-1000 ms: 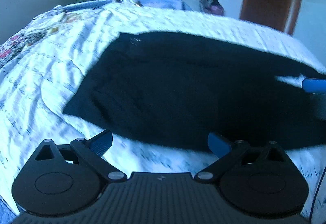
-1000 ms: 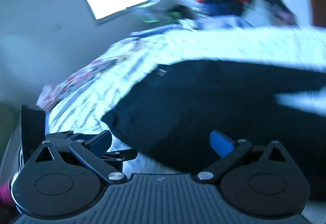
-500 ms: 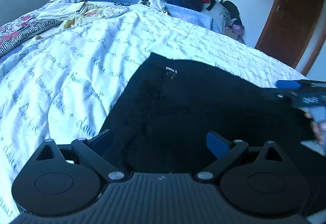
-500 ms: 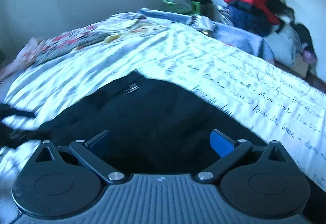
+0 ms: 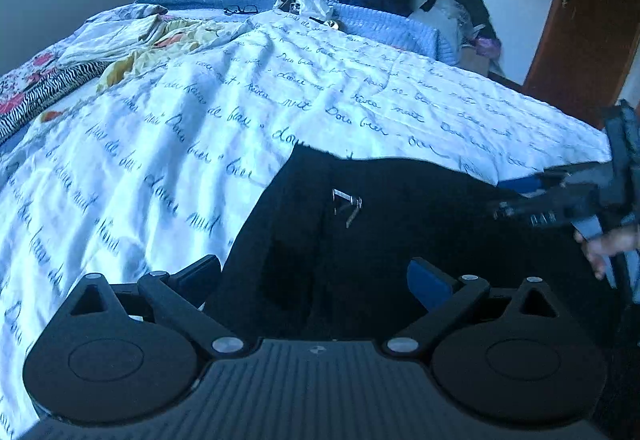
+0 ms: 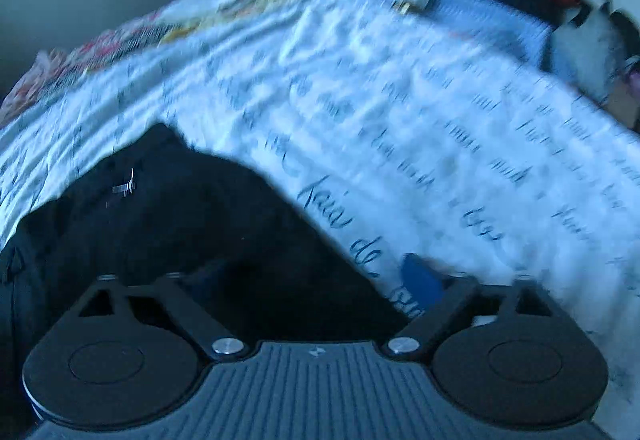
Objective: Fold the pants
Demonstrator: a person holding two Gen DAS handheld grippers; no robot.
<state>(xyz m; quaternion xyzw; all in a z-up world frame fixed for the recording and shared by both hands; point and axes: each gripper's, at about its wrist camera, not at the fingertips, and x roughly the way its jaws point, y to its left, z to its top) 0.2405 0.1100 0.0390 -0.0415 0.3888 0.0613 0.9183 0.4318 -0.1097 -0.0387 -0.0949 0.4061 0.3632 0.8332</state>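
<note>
Both claws gape wide, the left claw (image 5: 314, 278) level, the right claw (image 6: 312, 276) blurred.

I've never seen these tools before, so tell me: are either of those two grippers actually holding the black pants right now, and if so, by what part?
Nothing is held. The left gripper and right gripper both hover open over the black pants, which lie on the bedspread.
</note>
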